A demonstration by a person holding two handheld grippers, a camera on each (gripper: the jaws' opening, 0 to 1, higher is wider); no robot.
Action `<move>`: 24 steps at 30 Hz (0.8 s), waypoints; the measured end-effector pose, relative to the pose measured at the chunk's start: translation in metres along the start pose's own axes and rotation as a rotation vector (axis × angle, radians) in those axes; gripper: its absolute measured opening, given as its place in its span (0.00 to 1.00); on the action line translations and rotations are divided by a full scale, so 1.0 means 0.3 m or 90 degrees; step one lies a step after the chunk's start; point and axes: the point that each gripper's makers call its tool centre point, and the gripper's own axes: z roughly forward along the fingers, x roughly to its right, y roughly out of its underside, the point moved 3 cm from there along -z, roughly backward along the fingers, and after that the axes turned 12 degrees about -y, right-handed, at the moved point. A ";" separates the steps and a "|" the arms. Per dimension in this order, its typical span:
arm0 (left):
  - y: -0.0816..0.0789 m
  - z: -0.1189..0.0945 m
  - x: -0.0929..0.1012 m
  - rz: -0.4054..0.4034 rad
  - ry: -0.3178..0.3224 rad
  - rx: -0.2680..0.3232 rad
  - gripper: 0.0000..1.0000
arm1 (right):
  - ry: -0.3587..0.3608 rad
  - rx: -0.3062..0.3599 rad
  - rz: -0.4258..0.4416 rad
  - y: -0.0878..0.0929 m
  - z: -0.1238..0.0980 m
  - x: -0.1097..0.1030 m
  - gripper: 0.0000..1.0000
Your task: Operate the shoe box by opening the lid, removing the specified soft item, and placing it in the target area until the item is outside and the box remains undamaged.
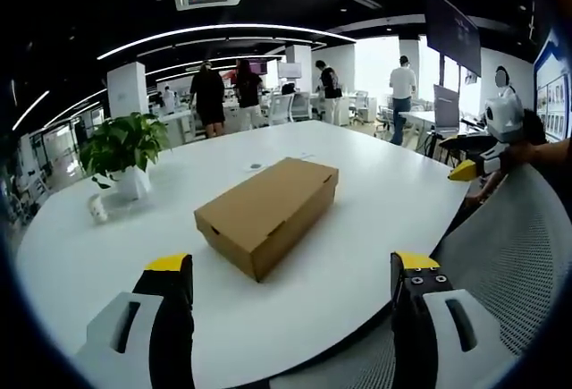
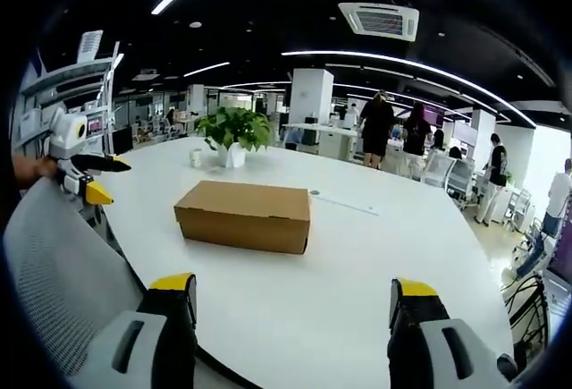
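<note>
A closed brown cardboard shoe box point(image 1: 266, 211) lies on the white round table point(image 1: 375, 201), lid down and flat. In the left gripper view my left gripper point(image 1: 292, 268) hangs open over the near table edge, short of the box. The right gripper point(image 1: 474, 167) comes in at the right edge, held by a hand, its yellow tips close together. In the right gripper view the box point(image 2: 245, 215) lies ahead and left of centre on the table point(image 2: 375, 255), and my right gripper point(image 2: 290, 289) is open, well short of it. The left gripper point(image 2: 92, 179) appears at the far left.
A potted green plant point(image 1: 125, 152) in a white pot stands at the table's far left, with a small white object point(image 1: 96, 209) beside it. A grey mesh chair back point(image 1: 505, 255) is at the near right edge. Several people stand among the desks behind the table.
</note>
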 end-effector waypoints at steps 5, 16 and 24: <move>0.001 0.000 0.000 -0.001 0.001 0.000 0.95 | 0.002 0.003 0.003 -0.001 -0.001 0.002 0.89; -0.006 0.000 -0.001 -0.009 0.003 0.010 0.97 | 0.004 0.009 0.009 -0.003 -0.001 0.003 0.90; -0.007 -0.001 -0.001 -0.010 0.001 0.011 0.98 | 0.002 0.009 0.010 -0.003 -0.001 0.002 0.90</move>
